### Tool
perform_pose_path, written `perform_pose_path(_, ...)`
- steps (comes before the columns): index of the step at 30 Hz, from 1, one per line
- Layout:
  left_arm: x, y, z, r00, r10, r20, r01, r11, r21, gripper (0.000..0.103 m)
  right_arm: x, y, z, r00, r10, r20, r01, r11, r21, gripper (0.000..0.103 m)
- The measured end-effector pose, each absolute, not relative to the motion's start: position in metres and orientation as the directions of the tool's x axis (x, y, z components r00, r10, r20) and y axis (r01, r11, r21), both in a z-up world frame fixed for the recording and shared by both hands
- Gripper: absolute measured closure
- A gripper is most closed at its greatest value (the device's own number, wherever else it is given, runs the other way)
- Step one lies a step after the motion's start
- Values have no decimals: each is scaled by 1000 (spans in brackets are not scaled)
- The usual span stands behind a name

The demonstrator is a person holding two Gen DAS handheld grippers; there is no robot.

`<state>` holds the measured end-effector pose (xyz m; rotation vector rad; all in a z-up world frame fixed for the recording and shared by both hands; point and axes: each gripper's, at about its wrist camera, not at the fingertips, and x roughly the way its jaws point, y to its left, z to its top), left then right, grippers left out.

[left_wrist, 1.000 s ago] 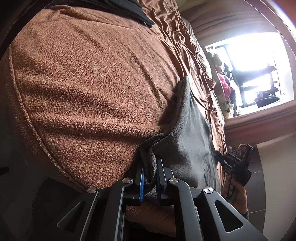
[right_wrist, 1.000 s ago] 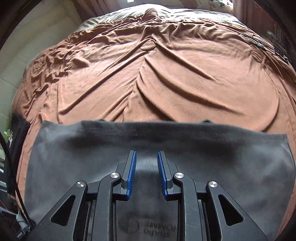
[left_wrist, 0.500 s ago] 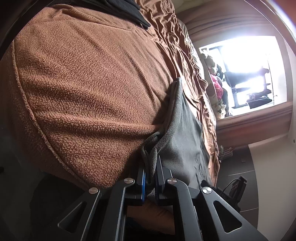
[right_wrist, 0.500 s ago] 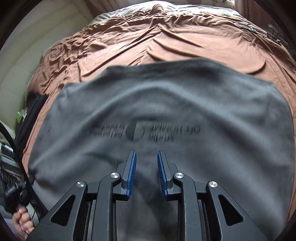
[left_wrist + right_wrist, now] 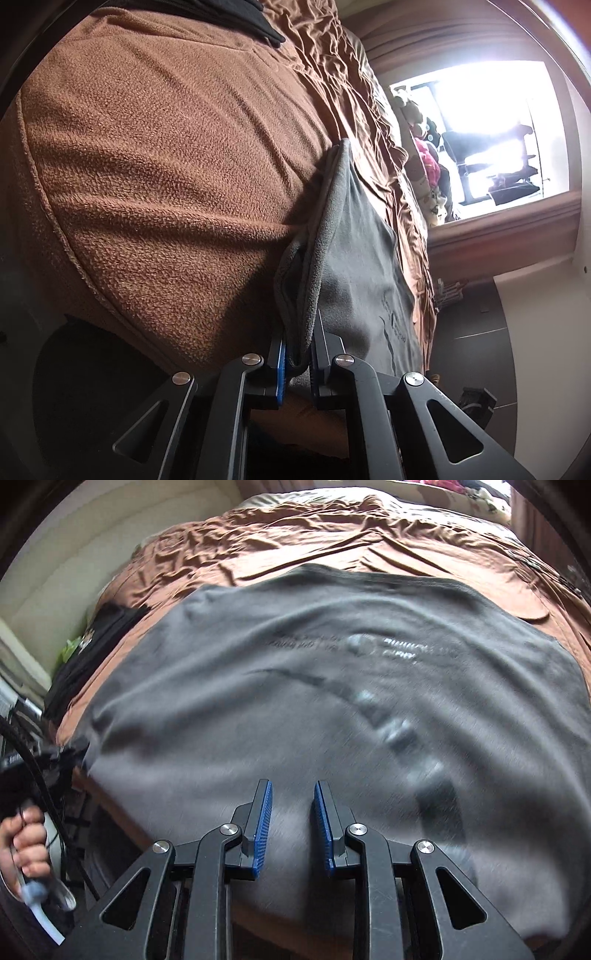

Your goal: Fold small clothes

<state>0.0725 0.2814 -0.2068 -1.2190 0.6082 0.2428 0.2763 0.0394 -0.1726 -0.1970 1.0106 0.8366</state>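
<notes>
A grey shirt [image 5: 332, 664] with a dark print lies spread on the brown fleece blanket [image 5: 295, 535] of a bed. My right gripper [image 5: 291, 812] is low over its near part, and a raised ridge of grey cloth is pinched between the blue pads. In the left wrist view the grey shirt [image 5: 362, 258] hangs by its bunched edge from my left gripper [image 5: 297, 354], which is shut on it near the side of the brown blanket [image 5: 166, 166]. A person's hand [image 5: 26, 838] grips a handle at the far left of the right wrist view.
A black garment [image 5: 221, 14] lies at the far end of the bed and shows again as a black garment [image 5: 92, 646] beside the shirt. A bright window [image 5: 480, 129] with stuffed toys [image 5: 424, 155] below it stands past the bed. Cables and gear crowd the floor [image 5: 22, 716].
In the right wrist view far more of the grey shirt now fills the picture and its print has slid away from the jaws. The left gripper keeps the same grip on the edge.
</notes>
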Motion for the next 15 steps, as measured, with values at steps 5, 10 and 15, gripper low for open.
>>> perform_pose_path(5, 73, 283, -205, 819, -126, -560, -493, 346, -798, 95, 259, 31, -176, 270, 511, -816, -702, 685, 196, 82)
perform_pose_path(10, 66, 286, -192, 839, -95, -536, -475, 351, -807, 96, 242, 22, -175, 255, 506, -824, -708, 678, 198, 83)
perform_pose_path(15, 63, 288, -182, 851, -94, -516, -455, 359, -815, 96, 252, 3, -158, 238, 547, -802, -685, 680, 261, 91)
